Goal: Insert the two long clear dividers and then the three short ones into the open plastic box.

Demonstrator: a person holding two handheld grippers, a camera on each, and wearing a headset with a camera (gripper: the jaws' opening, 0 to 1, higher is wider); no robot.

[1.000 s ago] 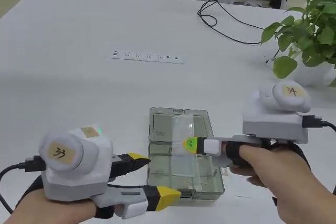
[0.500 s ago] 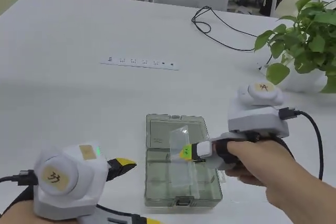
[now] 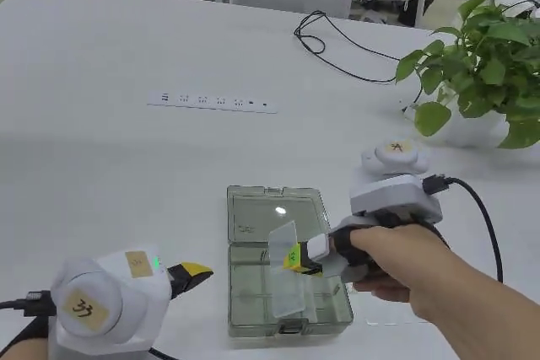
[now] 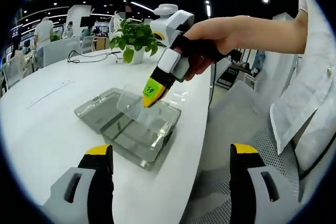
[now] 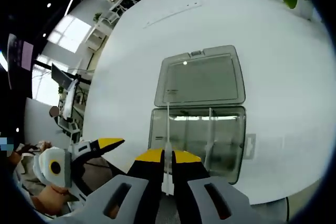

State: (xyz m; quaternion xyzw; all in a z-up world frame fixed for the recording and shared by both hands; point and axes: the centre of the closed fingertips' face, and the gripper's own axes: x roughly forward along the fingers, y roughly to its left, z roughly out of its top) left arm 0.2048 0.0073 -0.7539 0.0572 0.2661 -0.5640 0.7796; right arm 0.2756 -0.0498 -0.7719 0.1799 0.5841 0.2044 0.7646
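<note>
The right gripper (image 5: pixel 167 157) has its yellow-tipped fingers (image 5: pixel 185 158) pinched shut on the near edge of a clear divider (image 5: pixel 168 124), a thin, flat, glossy sheet seen edge-on in the right gripper view. In the head view, lower centre, the sheet hangs tilted over the base of the plastic box (image 3: pixel 229 292); whether its lower edge touches the base I cannot tell. The box is smoky, see-through and rectangular, its lid (image 3: pixel 274 208) laid open flat just above the base in the frame. The left gripper (image 4: pixel 170 150), at the bottom of its own view, has its black, yellow-capped fingers (image 4: pixel 98 151) spread wide and grips nothing. The smooth white table (image 3: pixel 101 158) also bears a power strip (image 3: pixel 215 101) at upper left and a potted plant (image 3: pixel 481 48) at upper right.
</note>
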